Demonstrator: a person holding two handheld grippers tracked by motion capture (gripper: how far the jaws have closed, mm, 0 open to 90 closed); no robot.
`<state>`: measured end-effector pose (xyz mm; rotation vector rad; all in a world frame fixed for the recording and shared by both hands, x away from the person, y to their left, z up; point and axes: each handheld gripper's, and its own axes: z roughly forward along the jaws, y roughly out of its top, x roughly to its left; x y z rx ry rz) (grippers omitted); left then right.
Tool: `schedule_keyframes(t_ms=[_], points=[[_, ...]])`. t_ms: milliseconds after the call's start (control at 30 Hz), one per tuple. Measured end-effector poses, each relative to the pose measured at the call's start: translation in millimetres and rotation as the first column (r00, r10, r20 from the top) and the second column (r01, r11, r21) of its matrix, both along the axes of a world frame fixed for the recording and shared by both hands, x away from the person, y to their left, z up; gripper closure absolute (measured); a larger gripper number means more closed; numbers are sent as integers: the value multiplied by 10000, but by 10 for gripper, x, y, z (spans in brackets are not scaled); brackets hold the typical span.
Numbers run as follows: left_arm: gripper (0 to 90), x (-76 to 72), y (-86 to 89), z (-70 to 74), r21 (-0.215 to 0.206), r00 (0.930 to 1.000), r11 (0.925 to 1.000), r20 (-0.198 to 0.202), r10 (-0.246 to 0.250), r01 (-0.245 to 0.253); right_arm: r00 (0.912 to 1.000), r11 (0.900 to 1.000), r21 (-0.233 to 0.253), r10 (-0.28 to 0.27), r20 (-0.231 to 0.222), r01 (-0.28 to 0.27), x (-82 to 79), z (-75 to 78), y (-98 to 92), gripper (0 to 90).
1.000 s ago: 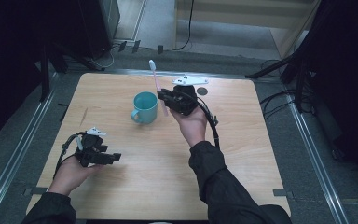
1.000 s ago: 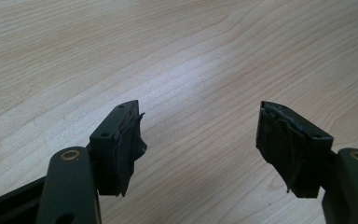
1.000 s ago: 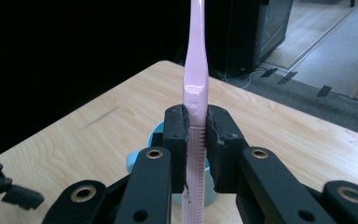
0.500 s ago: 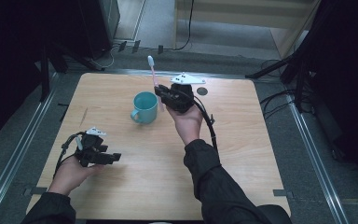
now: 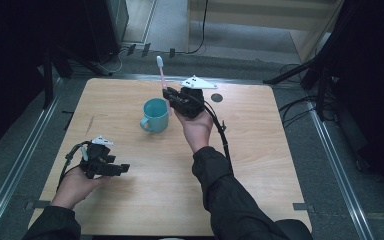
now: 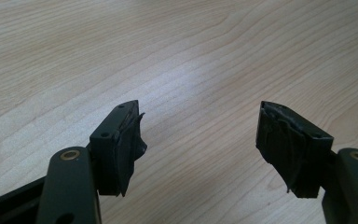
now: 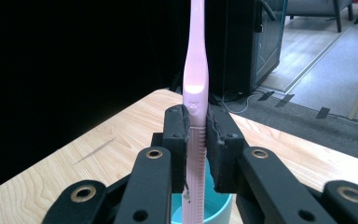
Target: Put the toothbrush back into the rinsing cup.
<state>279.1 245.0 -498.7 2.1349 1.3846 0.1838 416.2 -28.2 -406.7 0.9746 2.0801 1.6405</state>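
A pink toothbrush stands upright, its white head up, with my right gripper shut on its handle. In the right gripper view the toothbrush rises between the two pads and its lower end hangs over the teal mug. The teal mug stands on the wooden table just left of the right gripper, handle toward the near left. My left gripper rests low at the near left of the table, open, with bare wood between its jaws.
A dark round hole marks the table top right of the right gripper. Black cables trail from both grippers. Metal rails run along the table's sides, and dark equipment stands beyond the far edge.
The right gripper has shifted a little left toward the mug with the toothbrush held upright. The left gripper has not moved.
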Motion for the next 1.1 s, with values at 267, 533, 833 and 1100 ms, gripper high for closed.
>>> schedule_keyframes(t_ms=[267, 533, 833, 1100], points=[[311, 4, 7, 1, -6, 10000, 10000, -1, -14, 14, 9999, 10000, -13, 33, -155, -33, 90, -16, 52, 793], [311, -5, 4, 6, -23, 10000, 10000, 0, -17, 17, 9999, 10000, 53, -20, -109, 21, 173, -12, 132, 793], [311, -3, 17, 2, -87, 10000, 10000, 25, 36, -36, 9999, 9999, 150, -4, -131, 6, 272, -67, 249, 792], [311, -4, 14, 5, -97, 10000, 10000, 1, -3, 3, 9998, 10000, 48, 41, -217, -40, 288, -170, 339, 791]])
